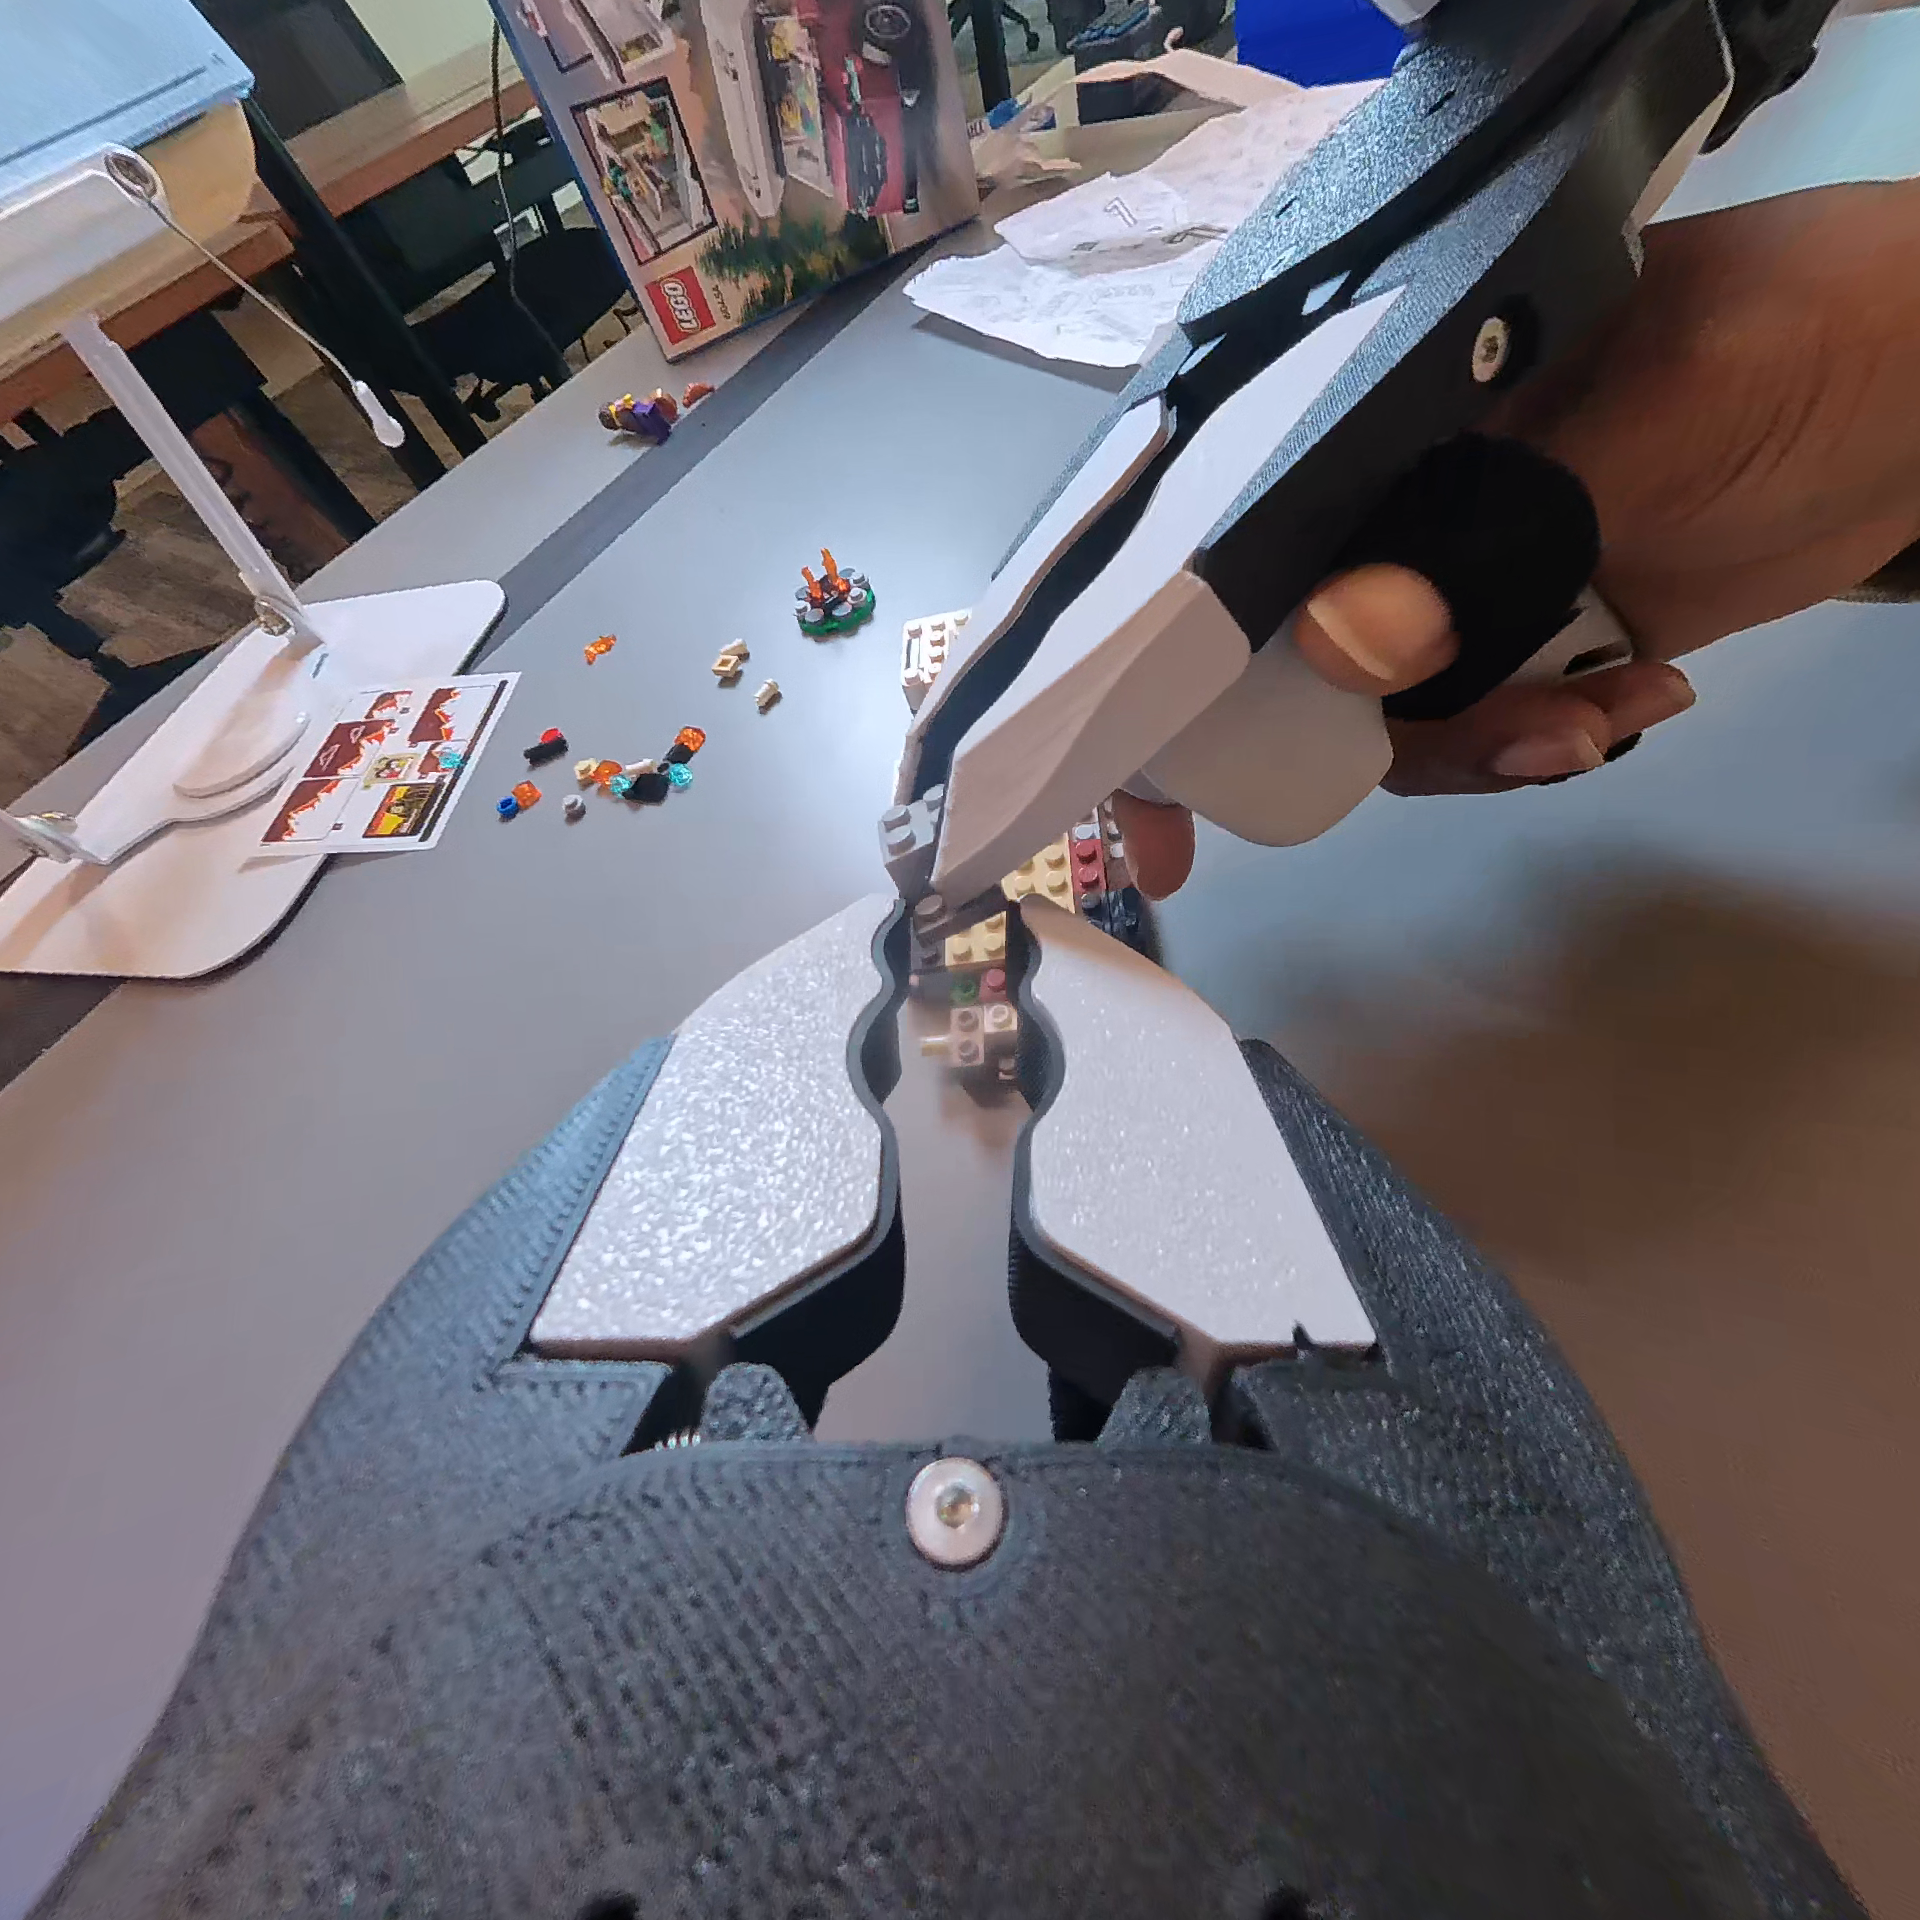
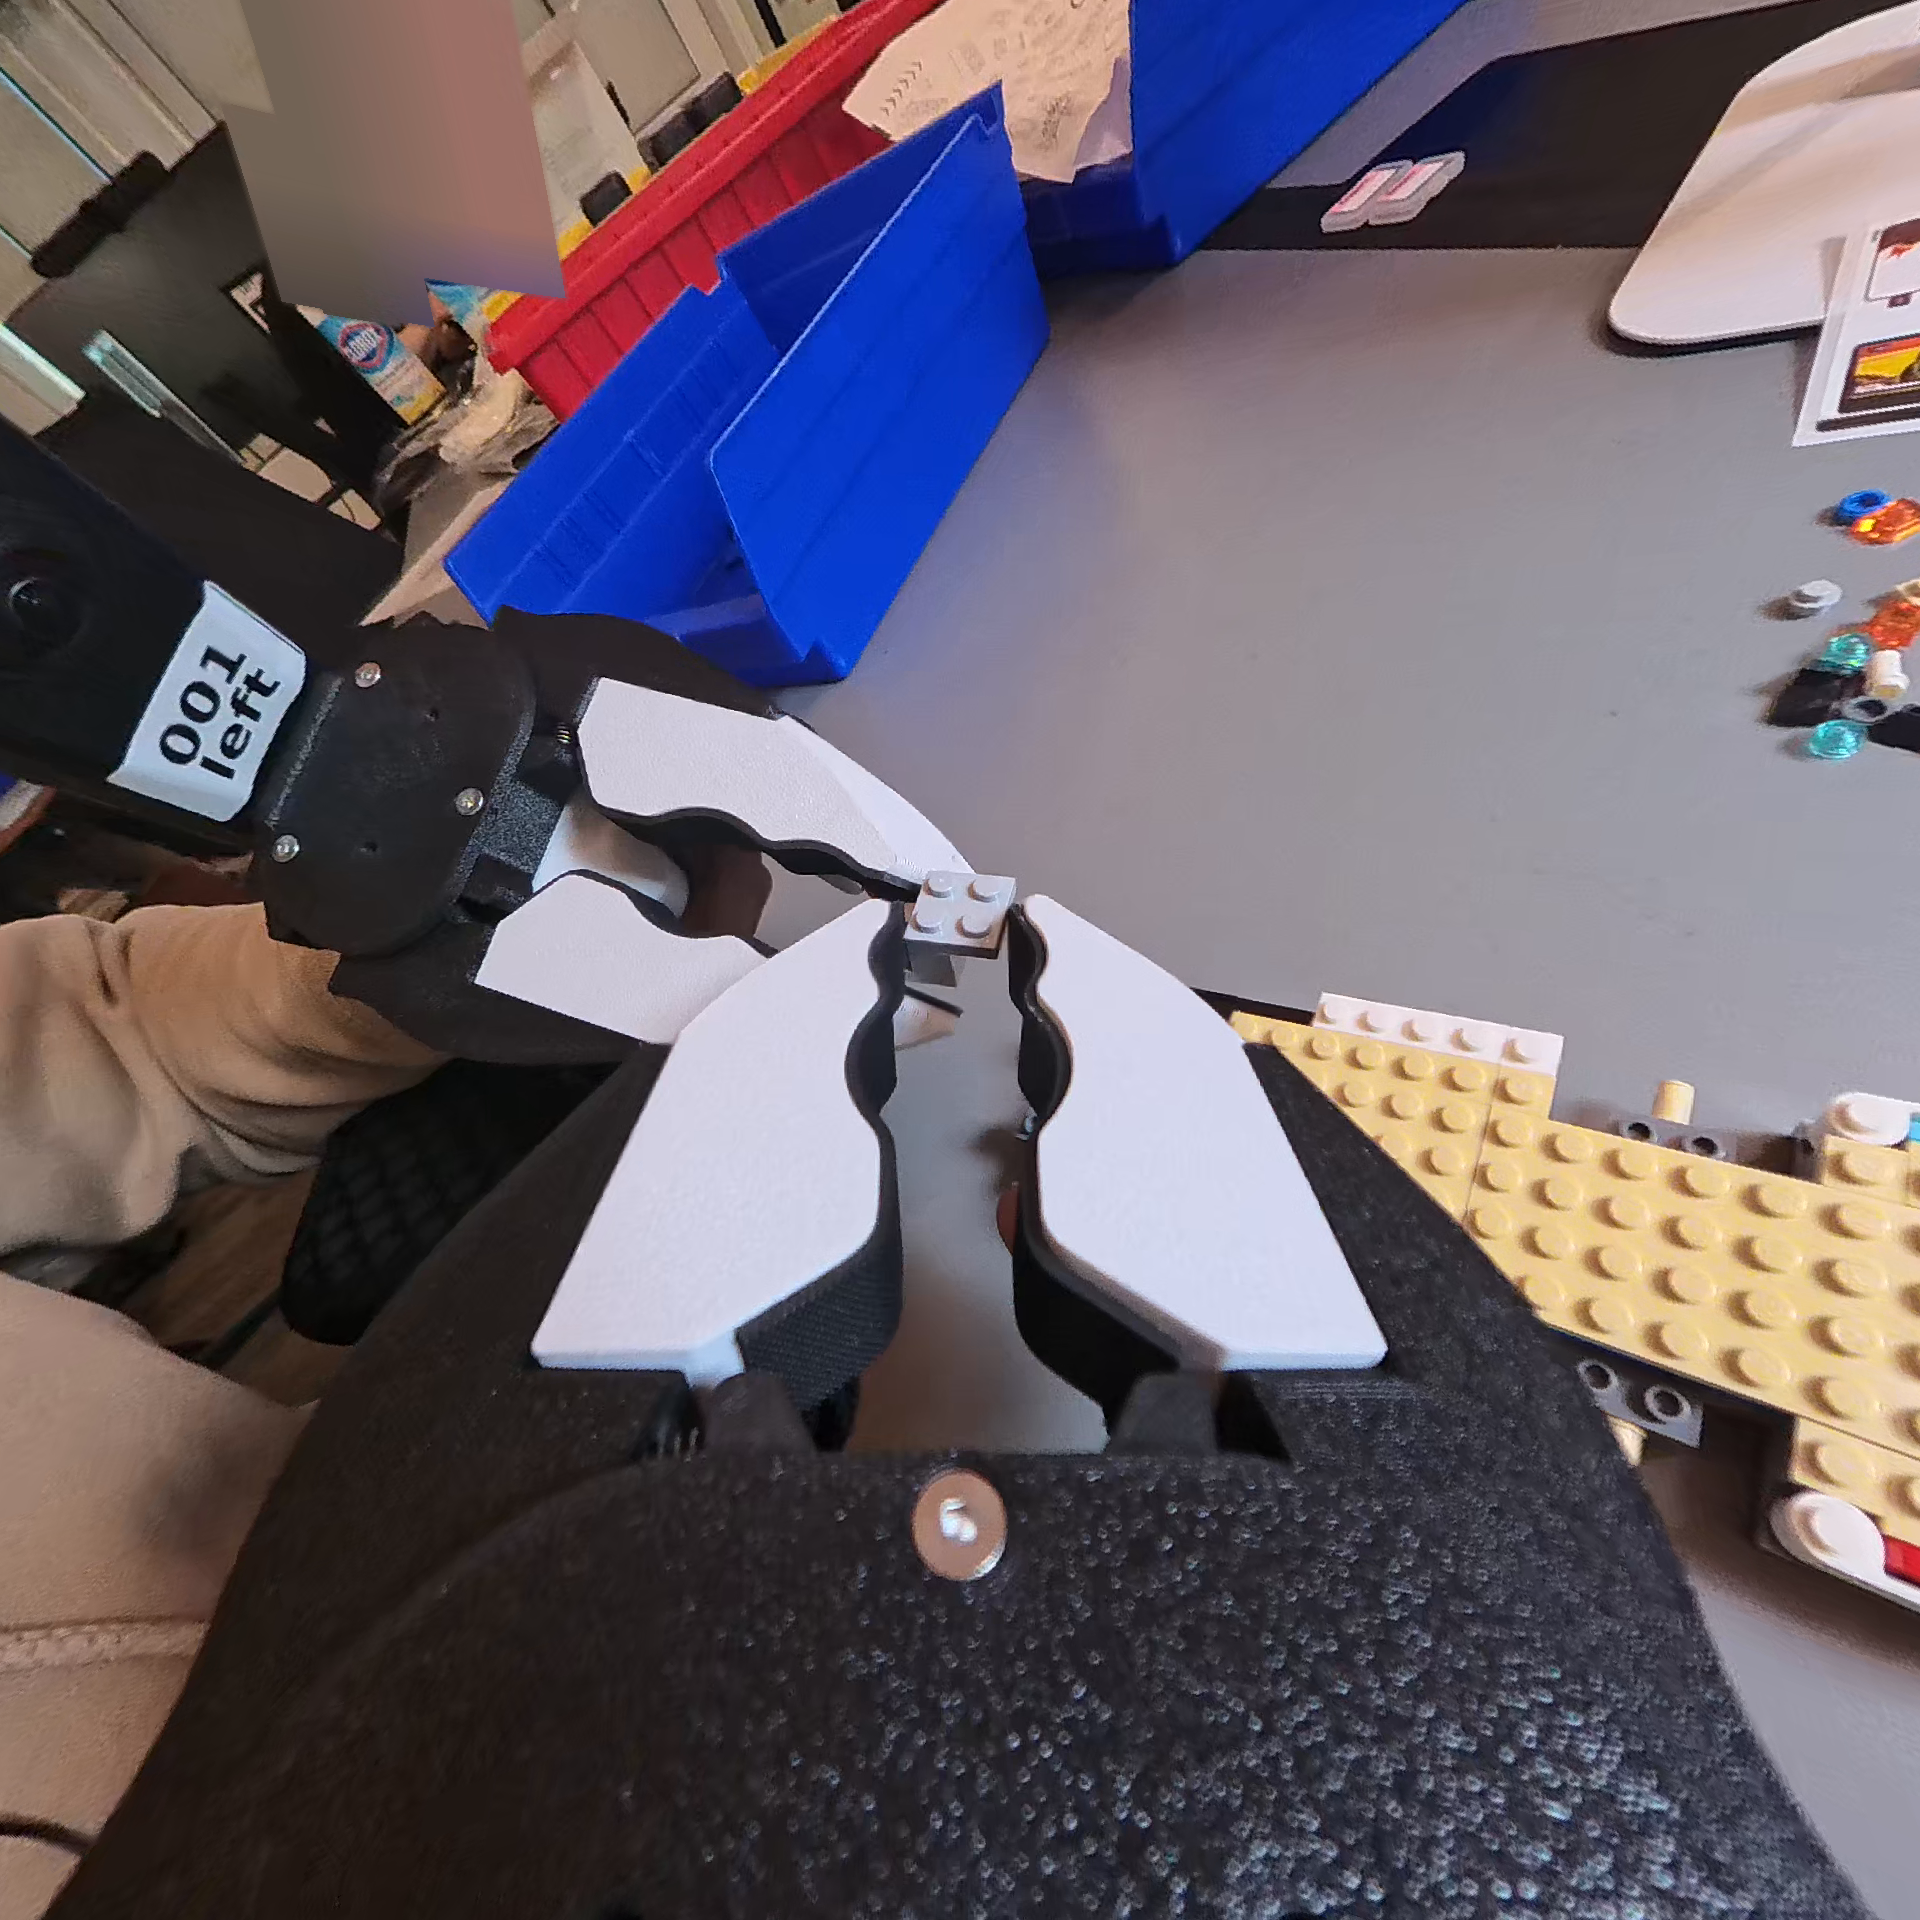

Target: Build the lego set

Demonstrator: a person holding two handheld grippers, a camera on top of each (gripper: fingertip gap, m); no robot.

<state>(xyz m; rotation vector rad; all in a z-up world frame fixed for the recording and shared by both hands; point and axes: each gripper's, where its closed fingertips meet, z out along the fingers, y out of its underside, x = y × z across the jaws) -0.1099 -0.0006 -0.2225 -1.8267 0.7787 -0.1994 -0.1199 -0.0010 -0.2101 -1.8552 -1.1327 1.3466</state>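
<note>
Right hand-held gripper (image 2: 951, 925), frame centre, clamps a grey brick (image 2: 961, 914); left hand-held gripper (image 2: 883, 914), slightly parted, touches it above the desk (image 2: 1351, 623).

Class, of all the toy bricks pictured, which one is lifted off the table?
The grey four-stud plate, gripped at the right claw's tips. The orange, blue and black pieces and the tan build all rest on the table.

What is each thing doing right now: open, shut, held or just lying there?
Right gripper: shut on the small grey square studded brick.
Left gripper: fingers apart, tips next to that brick.
Tan studded plate build: lying flat on the grey table.
Small loose coloured pieces: scattered on the table.
Picture-covered cardboard box: standing up.
</note>
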